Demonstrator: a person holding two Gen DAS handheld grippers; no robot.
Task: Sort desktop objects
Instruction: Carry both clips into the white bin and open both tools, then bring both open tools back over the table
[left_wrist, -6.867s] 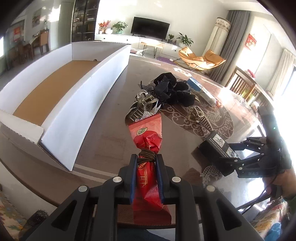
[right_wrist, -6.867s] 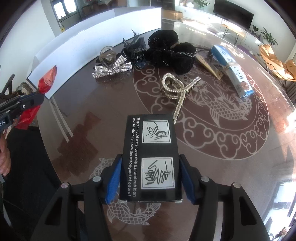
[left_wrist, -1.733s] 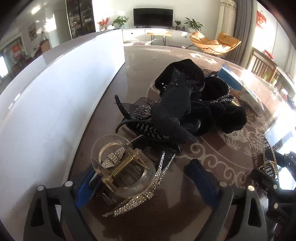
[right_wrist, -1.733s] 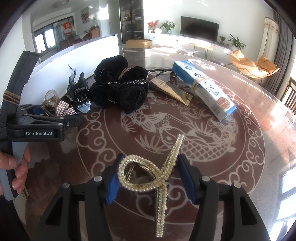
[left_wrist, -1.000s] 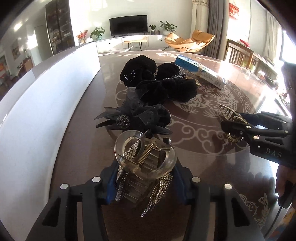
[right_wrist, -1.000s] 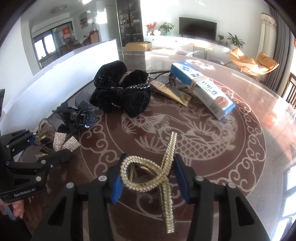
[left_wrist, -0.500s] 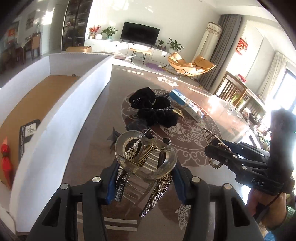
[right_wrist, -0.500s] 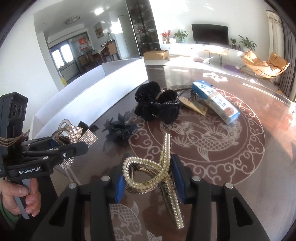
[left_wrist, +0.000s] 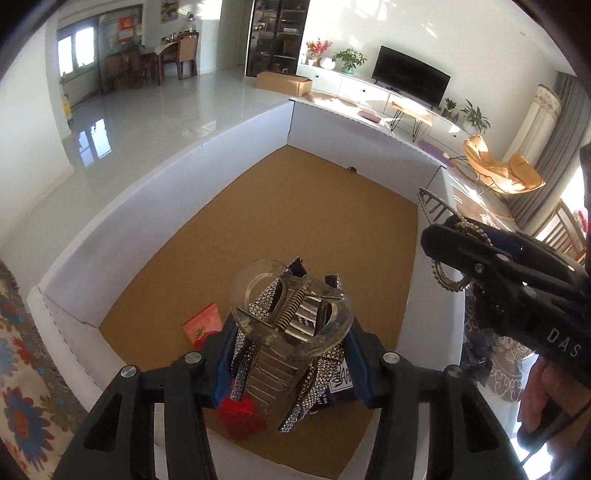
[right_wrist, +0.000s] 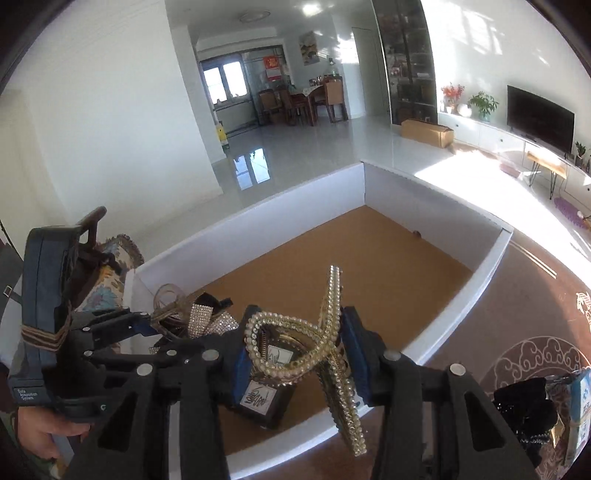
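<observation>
My left gripper (left_wrist: 291, 350) is shut on a clear hair claw clip with rhinestone strips (left_wrist: 291, 325), held above the near end of the white box (left_wrist: 166, 184) with its brown floor. My right gripper (right_wrist: 295, 354) is shut on a gold pearl-studded hair clip (right_wrist: 328, 325), also over the box's near end. On the box floor lie a red packet (left_wrist: 201, 325) and a black box with white labels (right_wrist: 260, 398), both partly hidden by the clips. The right gripper (left_wrist: 461, 254) shows at the right of the left wrist view; the left gripper (right_wrist: 159, 325) shows at the left of the right wrist view.
The far part of the box floor (right_wrist: 369, 258) is bare. On the patterned brown table (right_wrist: 517, 332) to the right lie a black fabric hair piece (right_wrist: 524, 406) and a blue-and-white carton (right_wrist: 581, 406). A floral cushion (left_wrist: 22, 369) lies left of the box.
Both grippers have swung left and up from over the table to over the white box, each carrying its hair clip. The pile of table items has dropped out of the left wrist view.
</observation>
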